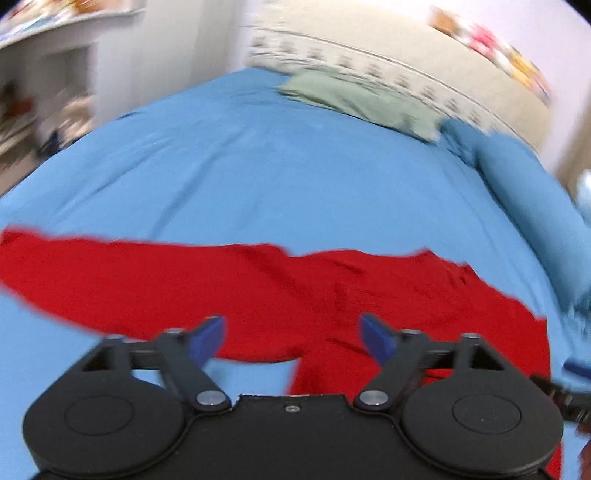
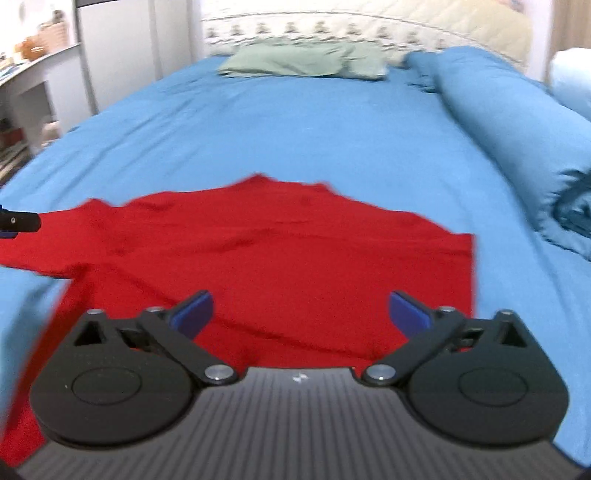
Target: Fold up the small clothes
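A red shirt (image 1: 280,284) lies spread on the blue bed sheet (image 1: 258,166). It also shows in the right wrist view (image 2: 280,254), with a sleeve reaching left. My left gripper (image 1: 293,334) is open and empty, hovering above the shirt's near part. My right gripper (image 2: 300,308) is open and empty above the shirt's near right part. The tip of the left gripper (image 2: 18,221) shows at the left edge of the right wrist view, over the sleeve. Both views are blurred.
A green pillow (image 2: 306,59) lies at the head of the bed by a cream headboard (image 2: 369,29). A rolled blue duvet (image 2: 517,122) runs along the right side. A white shelf unit (image 2: 33,85) stands to the left of the bed.
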